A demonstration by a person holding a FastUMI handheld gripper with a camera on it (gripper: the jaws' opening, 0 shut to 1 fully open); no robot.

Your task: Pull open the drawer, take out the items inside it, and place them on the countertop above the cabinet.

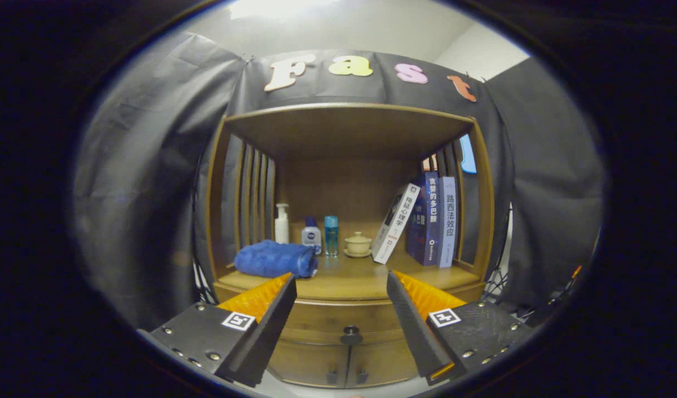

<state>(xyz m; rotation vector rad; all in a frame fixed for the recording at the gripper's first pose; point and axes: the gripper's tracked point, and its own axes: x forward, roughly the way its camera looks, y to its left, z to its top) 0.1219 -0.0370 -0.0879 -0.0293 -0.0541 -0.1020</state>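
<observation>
A wooden cabinet stands ahead of me. Its drawer [338, 326] is shut, with a dark round knob [350, 333] at the middle of its front. The countertop [349, 279] lies just above the drawer, under an open shelf bay. My gripper [341, 284] is open, its two fingers spread wide apart with nothing between them. The knob sits between the fingers and a short way beyond them. What lies inside the drawer is hidden.
On the countertop lie a rolled blue towel [275, 258], a white pump bottle [282, 223], a small white bottle [311, 235], a clear blue bottle [331, 235], a lidded cream cup [358, 244] and several books [427, 218]. Two small cabinet doors [344, 365] sit below the drawer.
</observation>
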